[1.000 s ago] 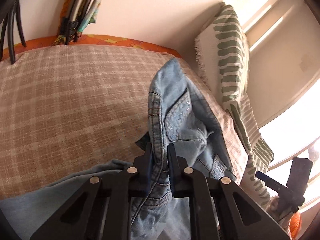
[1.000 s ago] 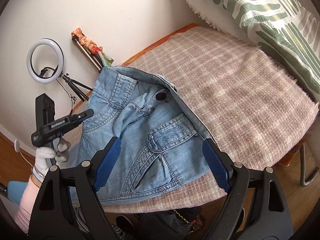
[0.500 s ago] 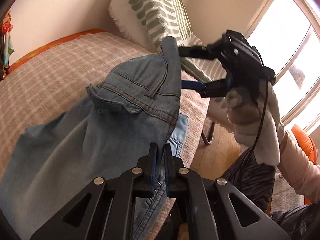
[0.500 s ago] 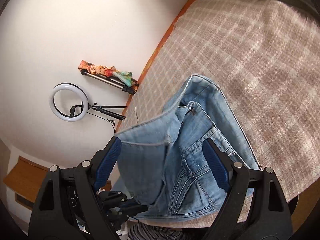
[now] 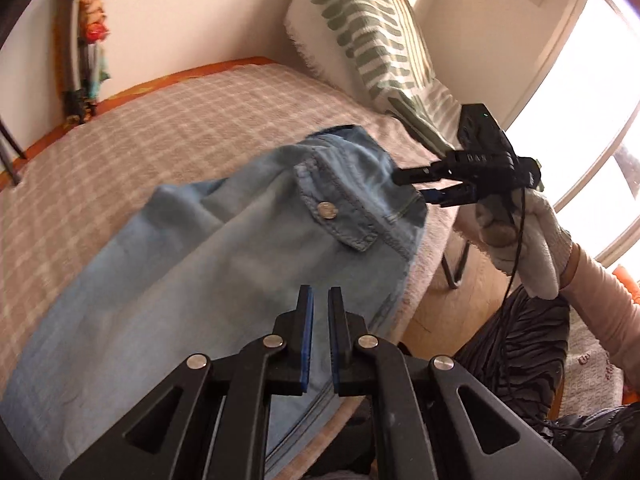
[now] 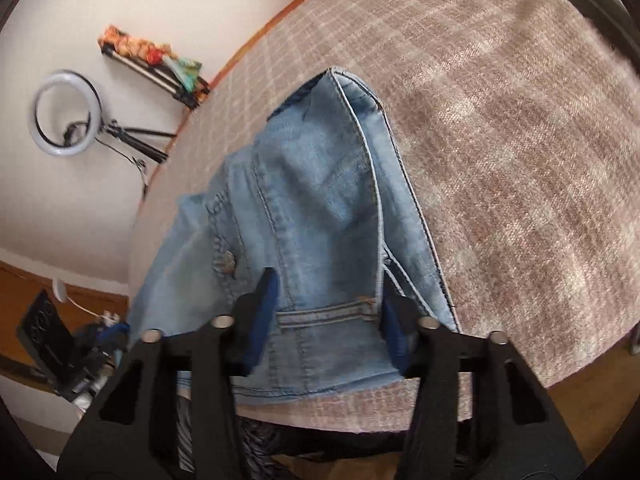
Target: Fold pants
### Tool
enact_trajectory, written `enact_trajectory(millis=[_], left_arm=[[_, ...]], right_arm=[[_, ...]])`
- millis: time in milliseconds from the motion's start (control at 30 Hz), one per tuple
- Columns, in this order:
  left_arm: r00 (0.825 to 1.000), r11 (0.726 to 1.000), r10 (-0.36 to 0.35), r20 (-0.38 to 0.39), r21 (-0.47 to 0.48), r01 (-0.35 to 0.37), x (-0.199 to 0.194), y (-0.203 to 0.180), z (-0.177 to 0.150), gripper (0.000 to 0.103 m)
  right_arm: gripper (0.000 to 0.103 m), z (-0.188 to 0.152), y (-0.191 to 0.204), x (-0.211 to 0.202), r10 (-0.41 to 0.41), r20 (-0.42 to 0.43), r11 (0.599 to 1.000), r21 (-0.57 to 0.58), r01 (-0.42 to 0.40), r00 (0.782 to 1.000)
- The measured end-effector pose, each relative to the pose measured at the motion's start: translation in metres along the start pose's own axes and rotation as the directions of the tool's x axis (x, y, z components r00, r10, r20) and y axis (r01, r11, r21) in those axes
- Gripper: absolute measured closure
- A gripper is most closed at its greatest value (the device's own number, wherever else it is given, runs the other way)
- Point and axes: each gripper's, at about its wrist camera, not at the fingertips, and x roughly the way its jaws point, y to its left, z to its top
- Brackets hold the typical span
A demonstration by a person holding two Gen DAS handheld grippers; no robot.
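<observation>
Light blue denim pants [image 5: 208, 264] lie on the checked bed cover [image 5: 140, 132], waist end near the front right edge, a pocket flap with a metal button [image 5: 327, 211] facing up. In the right wrist view the pants [image 6: 320, 208] lie folded lengthwise, waistband close below the fingers. My left gripper [image 5: 321, 294] hovers just above the denim, its pads a narrow gap apart with nothing between them. My right gripper [image 6: 326, 280] is open, its blue pads straddling the waistband; it also shows in the left wrist view [image 5: 420, 186] at the waist corner.
A green-patterned white pillow [image 5: 360, 36] leans against the wall at the bed's far right. A ring light on a tripod [image 6: 66, 118] and a bundle of poles [image 6: 156, 64] stand by the wall. Wooden floor and a metal leg [image 5: 456, 264] lie past the bed edge.
My left gripper has let go of the waist seam and its pads have parted slightly. The pants have dropped flat onto the bed. The right gripper has narrowed and moved down to the waistband.
</observation>
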Motion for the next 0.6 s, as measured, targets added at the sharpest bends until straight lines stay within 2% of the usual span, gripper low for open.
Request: enact_trajectory(millis=[33, 67, 100, 167, 233, 400, 600], left_arm=[[1.000, 0.999, 0.026, 0.007, -0.024, -0.026, -0.010, 0.010, -0.008, 0.096], [0.999, 0.998, 0.042, 0.009, -0.047, -0.042, -0.016, 0.019, -0.012, 0.090], [0.998, 0.996, 0.055, 0.008, -0.069, -0.054, -0.022, 0.027, -0.019, 0.086], [0.997, 0.990, 0.082, -0.003, -0.114, -0.082, -0.031, 0.038, -0.037, 0.071], [0.994, 0.985, 0.113, -0.010, -0.133, -0.113, -0.035, 0.046, -0.052, 0.066], [0.990, 0.978, 0.143, -0.021, -0.149, -0.144, -0.041, 0.054, -0.078, 0.066], [0.990, 0.985, 0.121, -0.078, -0.116, -0.130, -0.040, 0.049, -0.103, 0.066]], right_arm=[[0.089, -0.001, 0.004, 0.002, -0.032, -0.008, 0.999, -0.026, 0.031, 0.999], [0.093, -0.002, 0.008, 0.002, -0.055, -0.009, 0.998, -0.045, 0.054, 0.998], [0.095, -0.003, 0.011, 0.000, -0.066, -0.008, 0.996, -0.057, 0.066, 0.998], [0.097, -0.003, 0.021, -0.010, -0.063, 0.001, 0.995, -0.075, 0.063, 0.998], [0.097, -0.001, 0.026, -0.026, -0.053, 0.018, 0.995, -0.084, 0.054, 0.998], [0.098, 0.003, 0.020, -0.063, -0.052, 0.061, 0.996, -0.073, 0.057, 0.997], [0.098, -0.005, 0.001, -0.040, -0.163, 0.039, 0.984, -0.068, 0.166, 0.986]])
